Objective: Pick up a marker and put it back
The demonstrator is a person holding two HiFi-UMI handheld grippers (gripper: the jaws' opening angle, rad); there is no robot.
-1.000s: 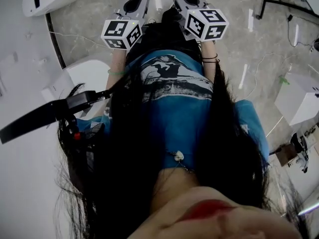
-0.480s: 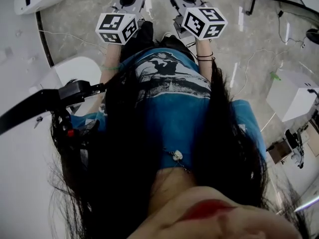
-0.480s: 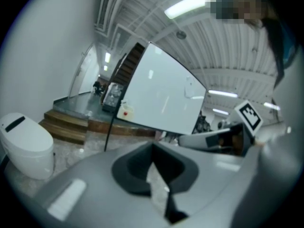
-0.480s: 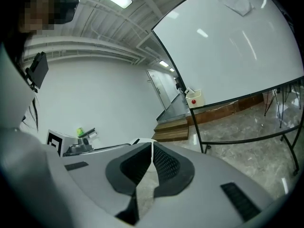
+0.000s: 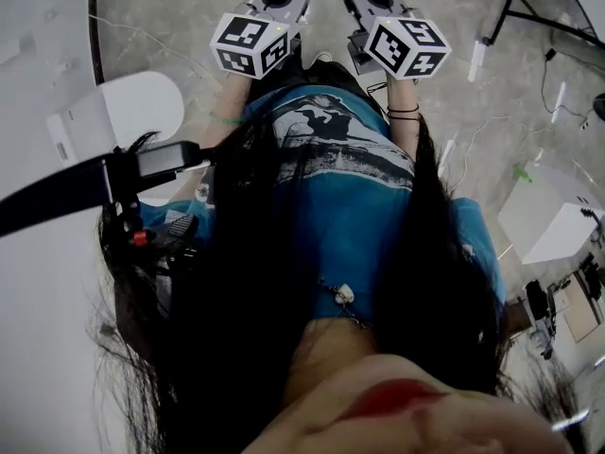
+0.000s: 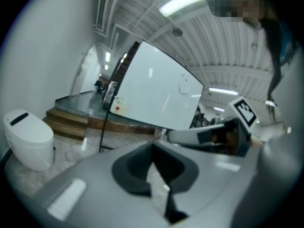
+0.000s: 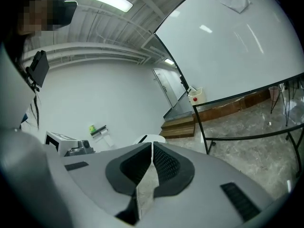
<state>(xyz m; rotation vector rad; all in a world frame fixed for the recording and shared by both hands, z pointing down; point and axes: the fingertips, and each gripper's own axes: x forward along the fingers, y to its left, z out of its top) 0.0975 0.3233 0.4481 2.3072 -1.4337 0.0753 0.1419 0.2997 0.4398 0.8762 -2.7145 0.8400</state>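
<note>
The left gripper [image 6: 152,147] had its jaws closed together on nothing, and the right gripper [image 7: 152,146] was likewise closed and empty, with a whiteboard [image 7: 228,46] ahead

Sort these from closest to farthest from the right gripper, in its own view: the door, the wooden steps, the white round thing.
1. White round thing: just past the right gripper's shut jaws.
2. Wooden steps: behind it, slightly right.
3. Door: far back in the wall, above the steps.
</note>
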